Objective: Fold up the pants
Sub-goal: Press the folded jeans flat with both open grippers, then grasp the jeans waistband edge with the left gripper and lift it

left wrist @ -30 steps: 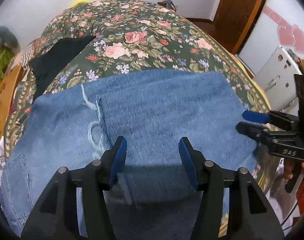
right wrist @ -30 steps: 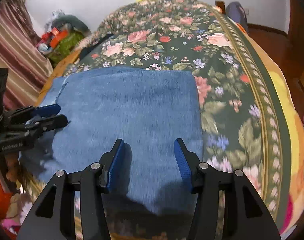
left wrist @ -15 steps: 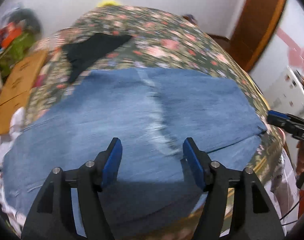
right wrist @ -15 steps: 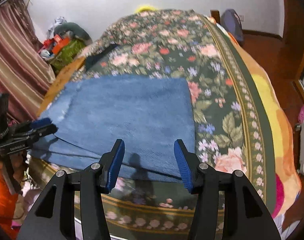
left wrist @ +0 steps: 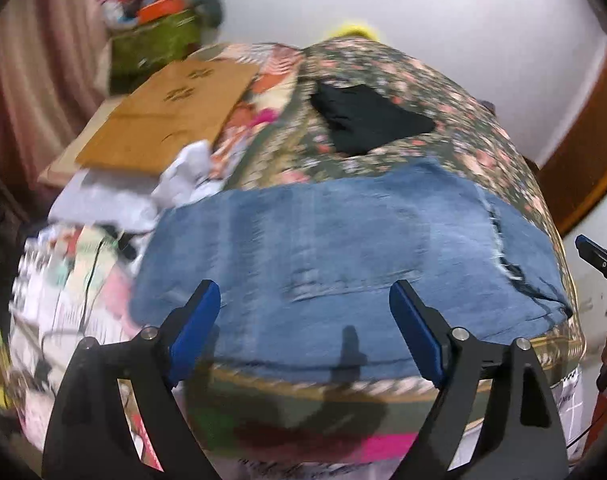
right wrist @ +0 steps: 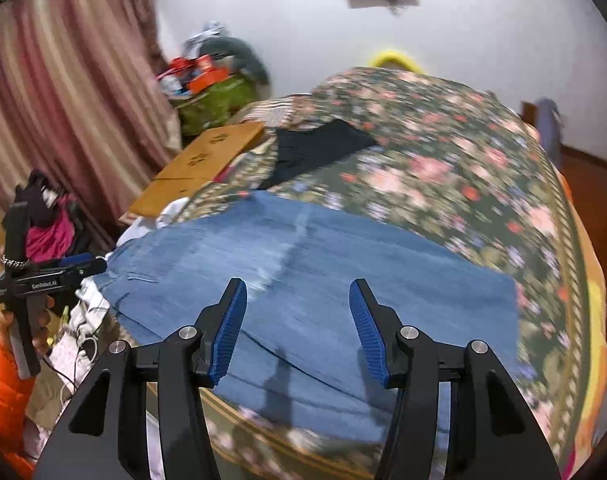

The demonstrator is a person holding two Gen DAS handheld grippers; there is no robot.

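The folded blue jeans (left wrist: 343, 248) are lying flat across the near end of the bed (left wrist: 423, 80), on its floral bedspread. The left gripper (left wrist: 305, 320) is hovering above them with fingers spread wide, grasping nothing. The right gripper (right wrist: 297, 324) is hanging released and empty too. A black garment (left wrist: 367, 120) is lying farther up the bed, apart from the jeans.

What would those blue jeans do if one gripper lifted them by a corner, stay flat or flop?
The jeans would probably flop and unfold: they lie limp in loose layers on the floral bedspread. Denim this thick likely feels fairly heavy. Both grippers are open, holding nothing.
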